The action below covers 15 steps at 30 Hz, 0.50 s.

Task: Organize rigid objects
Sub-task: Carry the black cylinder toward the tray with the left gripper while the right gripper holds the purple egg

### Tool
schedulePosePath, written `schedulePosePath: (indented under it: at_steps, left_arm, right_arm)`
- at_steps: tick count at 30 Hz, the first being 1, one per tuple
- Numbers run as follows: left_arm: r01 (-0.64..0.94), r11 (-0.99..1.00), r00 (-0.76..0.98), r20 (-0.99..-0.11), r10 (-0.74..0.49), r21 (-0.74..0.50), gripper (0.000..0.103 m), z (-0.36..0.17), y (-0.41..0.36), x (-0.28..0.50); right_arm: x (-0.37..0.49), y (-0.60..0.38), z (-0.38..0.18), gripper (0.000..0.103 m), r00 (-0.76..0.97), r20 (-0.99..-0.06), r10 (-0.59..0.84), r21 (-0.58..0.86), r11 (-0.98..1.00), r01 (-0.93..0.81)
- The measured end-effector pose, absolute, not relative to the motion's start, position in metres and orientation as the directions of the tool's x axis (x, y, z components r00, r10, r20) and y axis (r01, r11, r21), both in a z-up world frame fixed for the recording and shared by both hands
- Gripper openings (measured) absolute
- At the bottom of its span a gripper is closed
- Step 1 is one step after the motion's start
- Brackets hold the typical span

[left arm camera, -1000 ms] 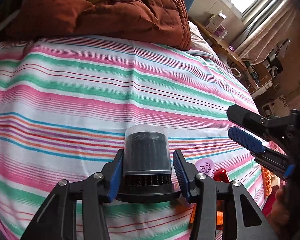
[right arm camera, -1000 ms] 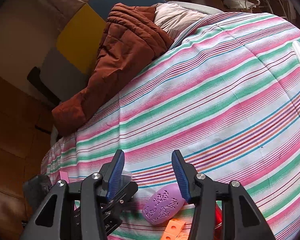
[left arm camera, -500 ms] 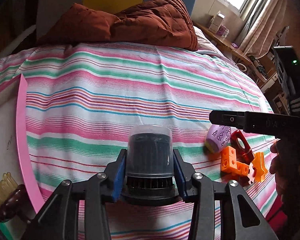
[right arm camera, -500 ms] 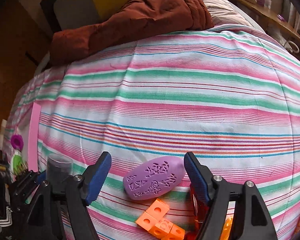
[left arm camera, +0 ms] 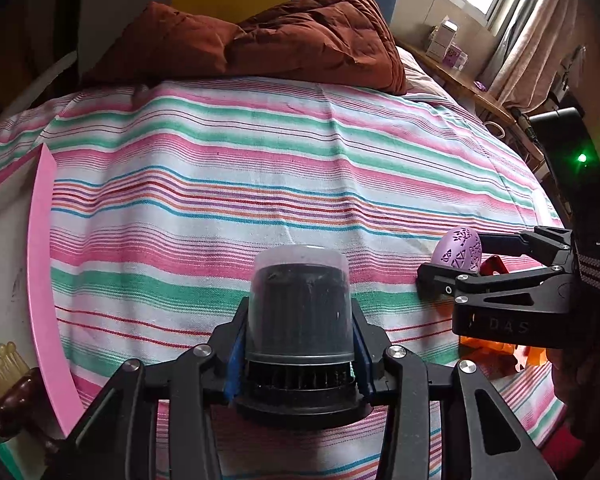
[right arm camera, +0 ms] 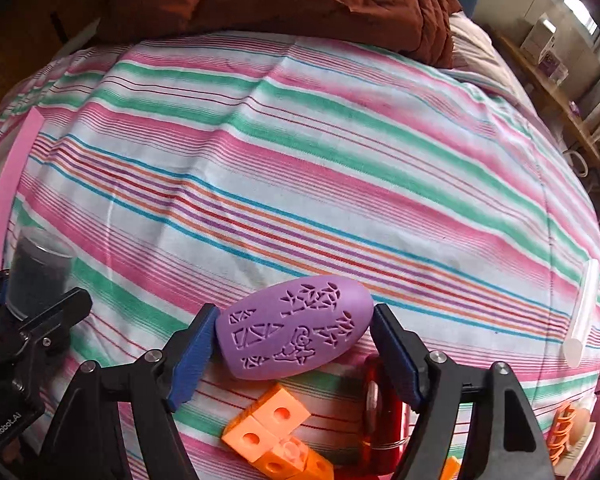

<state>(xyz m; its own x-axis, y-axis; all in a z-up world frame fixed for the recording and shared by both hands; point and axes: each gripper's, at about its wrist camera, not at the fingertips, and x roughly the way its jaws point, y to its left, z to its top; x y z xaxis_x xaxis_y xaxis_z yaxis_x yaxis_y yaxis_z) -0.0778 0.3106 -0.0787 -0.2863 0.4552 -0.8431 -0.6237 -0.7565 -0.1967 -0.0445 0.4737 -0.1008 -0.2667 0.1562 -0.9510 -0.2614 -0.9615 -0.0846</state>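
Note:
My left gripper (left arm camera: 299,320) is shut on a black ribbed cylinder under a clear cap (left arm camera: 298,300), held upright over the striped bedsheet (left arm camera: 228,184). A purple egg-shaped piece with carved patterns (right arm camera: 296,332) lies on the sheet. My right gripper (right arm camera: 292,334) points down over it, open, one blue pad close to each end of the egg without visibly pressing. In the left wrist view the right gripper (left arm camera: 460,260) stands at the right around the same purple egg (left arm camera: 460,246). The right wrist view shows the capped cylinder (right arm camera: 40,268) at far left.
Orange linked cubes (right arm camera: 276,432) and a red ring-shaped piece (right arm camera: 384,408) lie just below the egg. A pink-edged tray (left arm camera: 40,260) with a brown object (left arm camera: 8,404) is at the left. A rust quilt (left arm camera: 280,40) lies at the bed's head, a white tube (right arm camera: 582,308) at right.
My right gripper has opened wider, rolled and come down until the purple egg sits between its pads. The left gripper, still holding the cylinder, has shifted towards the pink-edged tray.

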Motion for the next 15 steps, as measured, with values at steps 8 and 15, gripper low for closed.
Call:
schedulePosePath:
  at_steps: [8,15]
  left_arm:
    - [-0.619,-0.766,-0.312,-0.843,0.439,-0.170,0.044,-0.078,0.310,-0.078]
    - [-0.622,-0.771,-0.361,-0.824,0.437,-0.137,0.044,-0.060,0.300,-0.069]
  right_arm:
    - [-0.040,0.490,-0.105,0.078,-0.291,-0.953,0.084,0.015,-0.945,-0.325]
    - [-0.036,0.488,-0.106,0.077,-0.328,-0.940,0.100,0.007,-0.950,-0.312]
